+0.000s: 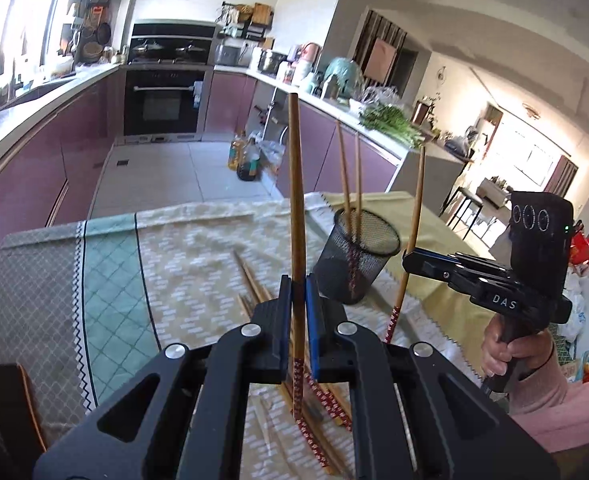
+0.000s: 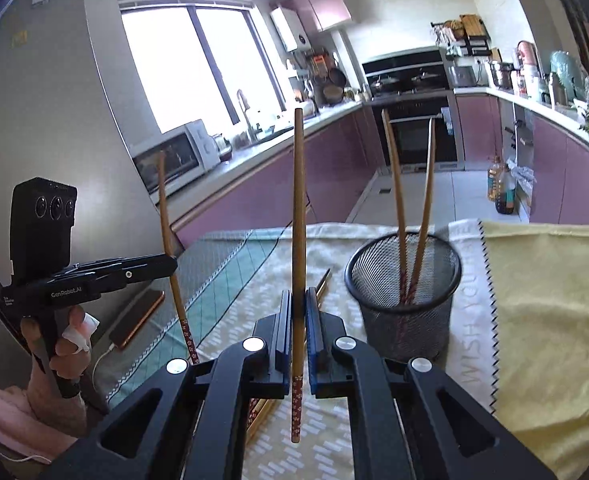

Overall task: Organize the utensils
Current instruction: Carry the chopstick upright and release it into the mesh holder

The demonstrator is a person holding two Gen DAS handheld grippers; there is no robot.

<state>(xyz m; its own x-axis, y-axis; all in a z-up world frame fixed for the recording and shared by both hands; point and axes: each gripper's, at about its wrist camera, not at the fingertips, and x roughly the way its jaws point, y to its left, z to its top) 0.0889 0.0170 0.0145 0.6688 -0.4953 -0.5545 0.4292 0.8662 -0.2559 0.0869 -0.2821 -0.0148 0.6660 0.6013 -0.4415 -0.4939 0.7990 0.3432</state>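
Note:
My left gripper (image 1: pixel 297 292) is shut on a wooden chopstick (image 1: pixel 296 200) that stands upright, its red-patterned end hanging below the jaws. My right gripper (image 2: pixel 297 304) is shut on a second upright chopstick (image 2: pixel 298 200). A black mesh cup (image 2: pixel 404 292) stands on the table just right of the right gripper, with two chopsticks (image 2: pixel 398 184) leaning inside. In the left wrist view the cup (image 1: pixel 354 256) sits between both grippers, and the right gripper (image 1: pixel 408 258) hovers beside its rim. Several loose chopsticks (image 1: pixel 254 284) lie on the cloth below my left gripper.
A patterned tablecloth (image 1: pixel 182 264) covers the table, with a yellow cloth (image 2: pixel 546 300) to the right of the cup. A phone (image 2: pixel 138 320) on a cable lies at the table's left edge. Kitchen counters and oil bottles (image 1: pixel 246 156) on the floor lie beyond.

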